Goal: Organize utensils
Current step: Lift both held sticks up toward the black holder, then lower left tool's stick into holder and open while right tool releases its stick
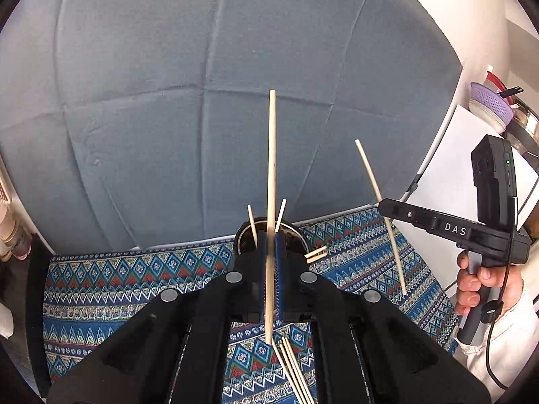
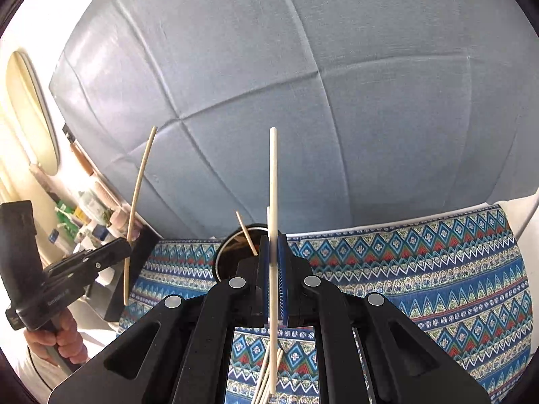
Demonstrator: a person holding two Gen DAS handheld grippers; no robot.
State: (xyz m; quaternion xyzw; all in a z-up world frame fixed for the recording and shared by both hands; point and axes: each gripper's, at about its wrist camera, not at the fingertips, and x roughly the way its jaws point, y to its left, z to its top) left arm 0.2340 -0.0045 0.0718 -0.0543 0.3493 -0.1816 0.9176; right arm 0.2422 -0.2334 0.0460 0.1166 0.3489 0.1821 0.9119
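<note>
My left gripper (image 1: 269, 237) is shut on a pale wooden chopstick (image 1: 271, 151) that stands upright between its blue pads. Just behind it is a dark round cup (image 1: 298, 232) holding two chopsticks. Several loose chopsticks (image 1: 293, 370) lie on the patterned cloth (image 1: 134, 286) below. My right gripper (image 2: 273, 240) is shut on another upright chopstick (image 2: 273, 168), with the cup (image 2: 229, 245) just behind it on the left. In the left wrist view the right gripper (image 1: 383, 206) grips its chopstick (image 1: 369, 171) at the right. The right wrist view shows the left gripper (image 2: 126, 245) with its chopstick (image 2: 139, 181).
A blue-grey quilted cushion (image 1: 202, 84) rises behind the cloth. Two more chopstick ends (image 1: 316, 254) stick out beside the cup. A purple colander and metal bowls (image 1: 490, 104) stand at the far right. Bottles crowd a shelf (image 2: 87, 215) on the left, under an oval mirror (image 2: 32, 111).
</note>
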